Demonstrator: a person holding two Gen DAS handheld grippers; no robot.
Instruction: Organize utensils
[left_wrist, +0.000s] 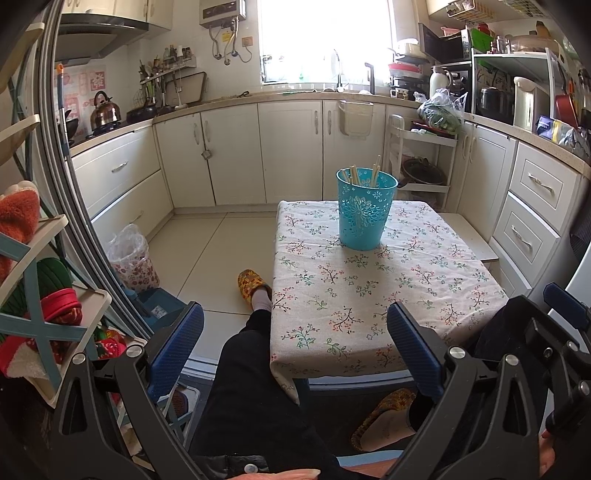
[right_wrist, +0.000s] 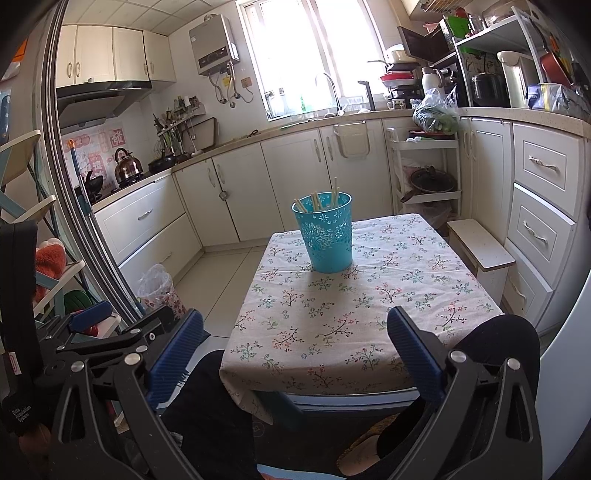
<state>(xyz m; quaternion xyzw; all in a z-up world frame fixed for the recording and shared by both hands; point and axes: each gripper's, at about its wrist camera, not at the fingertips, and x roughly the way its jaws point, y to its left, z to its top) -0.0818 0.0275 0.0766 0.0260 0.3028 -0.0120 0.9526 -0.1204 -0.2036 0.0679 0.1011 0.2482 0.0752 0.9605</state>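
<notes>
At the far left of the left wrist view stands a shelf rack (left_wrist: 44, 295) with folded cloth items on it, and just right of it on the floor sits a small bin lined with a plastic bag (left_wrist: 131, 258). Along the left counter a metal kettle (left_wrist: 105, 110) rests on the stove. The left hand-held gripper (left_wrist: 295, 350) is held low over the person's dark-trousered lap (left_wrist: 251, 387), its two blue-padded fingers spread wide with nothing between them. A foot in a yellow slipper (left_wrist: 251, 286) rests on the tiled floor beside the near left corner of the surface.

The surface (left_wrist: 388, 295) is a small table under a floral cloth. The turquoise perforated holder (left_wrist: 365, 210) stands upright toward its far side, and pale chopsticks (left_wrist: 375, 171) stick up out of its rim, leaning at slight angles. The rest of the cloth around it is bare.

In the right wrist view the holder (right_wrist: 327, 232) and chopsticks (right_wrist: 334, 194) sit the same way, well apart from the right hand-held gripper (right_wrist: 295, 350), whose blue fingers are likewise spread and empty at the near edge of the surface (right_wrist: 351, 325). Further right, a small white stool (right_wrist: 480, 247) stands just beside the surface, against the white drawer cabinets (right_wrist: 543, 229).
</notes>
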